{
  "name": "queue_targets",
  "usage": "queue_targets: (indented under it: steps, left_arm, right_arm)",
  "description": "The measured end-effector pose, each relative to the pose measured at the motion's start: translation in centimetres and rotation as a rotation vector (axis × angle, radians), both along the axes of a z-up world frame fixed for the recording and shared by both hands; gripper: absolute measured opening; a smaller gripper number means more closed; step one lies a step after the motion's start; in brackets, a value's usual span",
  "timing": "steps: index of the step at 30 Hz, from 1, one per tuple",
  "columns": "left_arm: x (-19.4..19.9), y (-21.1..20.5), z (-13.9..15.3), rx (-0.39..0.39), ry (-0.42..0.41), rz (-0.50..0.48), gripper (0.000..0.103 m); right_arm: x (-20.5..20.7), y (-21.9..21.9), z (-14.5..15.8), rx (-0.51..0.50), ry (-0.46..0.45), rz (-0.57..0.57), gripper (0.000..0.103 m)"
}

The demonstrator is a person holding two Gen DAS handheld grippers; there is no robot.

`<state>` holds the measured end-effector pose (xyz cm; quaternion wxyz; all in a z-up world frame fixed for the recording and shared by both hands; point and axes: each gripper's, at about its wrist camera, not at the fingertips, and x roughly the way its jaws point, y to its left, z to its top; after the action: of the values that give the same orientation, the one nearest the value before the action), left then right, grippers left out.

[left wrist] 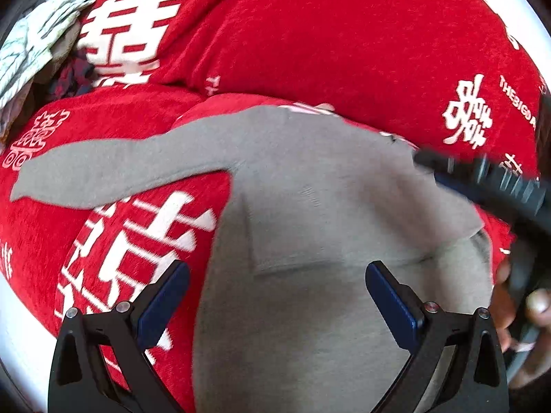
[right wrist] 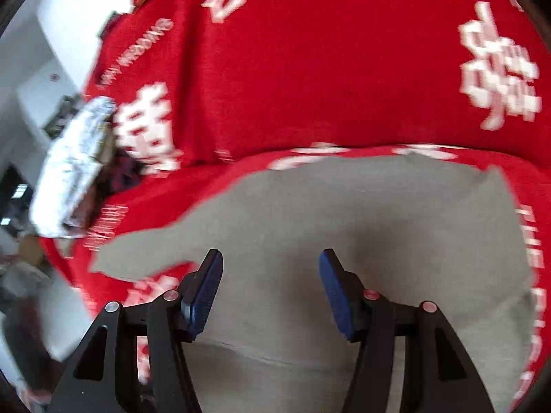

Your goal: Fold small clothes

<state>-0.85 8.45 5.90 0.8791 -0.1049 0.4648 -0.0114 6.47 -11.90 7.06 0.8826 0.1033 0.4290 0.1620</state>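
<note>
Grey top [left wrist: 310, 206] spread flat on red cover [left wrist: 310, 41], one sleeve [left wrist: 103, 168] stretched out to the left. Left gripper [left wrist: 277, 292] above the body of the top, jaws wide apart, nothing held. Right gripper [right wrist: 270, 289] above the top too, partly open, nothing between pads. Crumpled pale cloth [left wrist: 38, 41] at far left edge

The left gripper [left wrist: 277, 275] points steeply down, jaws spread wide, nothing between its blue pads [left wrist: 165, 304]; the right gripper [right wrist: 270, 265] tilts down too, jaws parted and empty; a hand [left wrist: 523, 309] grips its handle at the right.
</note>
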Motion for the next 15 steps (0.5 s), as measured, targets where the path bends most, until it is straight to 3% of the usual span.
queue_targets:
  steps: [5,9,12,15]
  left_arm:
    - [1.9,-3.4,-0.6,0.013,0.022,-0.063,0.102]
    - [3.1,-6.9,-1.9,0.031,0.050,-0.129,0.102]
    - [4.5,-8.8,-3.4,0.095,0.081,-0.141,0.102]
    - [5.7,-9.3,-4.7,0.140,0.114,-0.120,0.102]
  right_arm:
    - [-2.1,-7.1,-2.1,-0.059,0.009,-0.141,0.062]
    - [-3.0,-13.4,-3.5,0.167,0.051,-0.187,0.062]
    - [-1.8,-16.8,-5.5,0.328,0.103,-0.227,0.062]
    - [-0.8,-19.9,-7.2,0.349,0.124,-0.333,0.062]
